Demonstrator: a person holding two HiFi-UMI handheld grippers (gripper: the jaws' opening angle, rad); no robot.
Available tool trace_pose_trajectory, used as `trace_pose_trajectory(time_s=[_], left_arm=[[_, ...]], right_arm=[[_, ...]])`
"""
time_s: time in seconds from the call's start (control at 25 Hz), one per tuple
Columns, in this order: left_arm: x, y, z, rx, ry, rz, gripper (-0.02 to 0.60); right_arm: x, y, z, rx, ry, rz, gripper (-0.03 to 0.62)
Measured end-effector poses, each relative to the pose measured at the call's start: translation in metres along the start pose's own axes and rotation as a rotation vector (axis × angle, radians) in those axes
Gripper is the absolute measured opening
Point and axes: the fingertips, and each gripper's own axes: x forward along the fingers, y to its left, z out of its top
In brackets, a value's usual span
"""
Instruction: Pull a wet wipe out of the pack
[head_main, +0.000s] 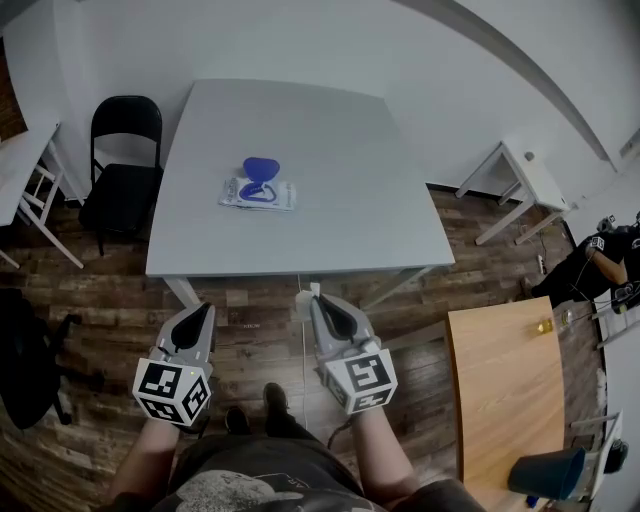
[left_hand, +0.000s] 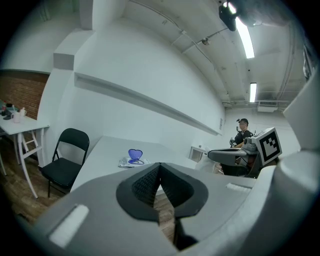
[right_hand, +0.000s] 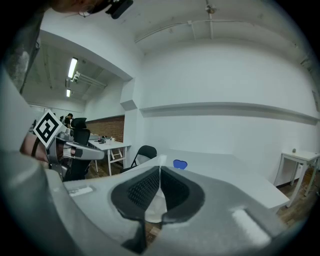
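Note:
The wet wipe pack (head_main: 258, 193) lies flat on the grey table (head_main: 330, 220), its blue lid (head_main: 261, 170) standing up open. Both grippers are held in front of the table's near edge, above the wooden floor and well short of the pack. My left gripper (head_main: 206, 308) is shut with nothing in it. My right gripper (head_main: 316, 298) is shut on a white wet wipe (head_main: 304, 304), which hangs from its tip. In the right gripper view the wipe (right_hand: 155, 207) shows pinched between the pads, with the blue lid (right_hand: 180, 164) far beyond. The pack (left_hand: 132, 161) also shows small in the left gripper view.
A black folding chair (head_main: 125, 165) stands at the table's left. A wooden table (head_main: 505, 390) and a blue bin (head_main: 550, 472) are at the right. White side tables (head_main: 520, 185) stand at both sides. A person (head_main: 600, 260) is at the far right, and a black office chair (head_main: 25, 360) at the left.

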Motion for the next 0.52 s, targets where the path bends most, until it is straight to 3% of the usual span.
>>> trace_pose_trajectory(time_s=[0.52], left_arm=[[-0.015, 0.001, -0.004, -0.018, -0.008, -0.008, 0.018]], right_arm=[[-0.008, 0.013, 0.005, -0.005, 0.0, -0.03, 0.0]])
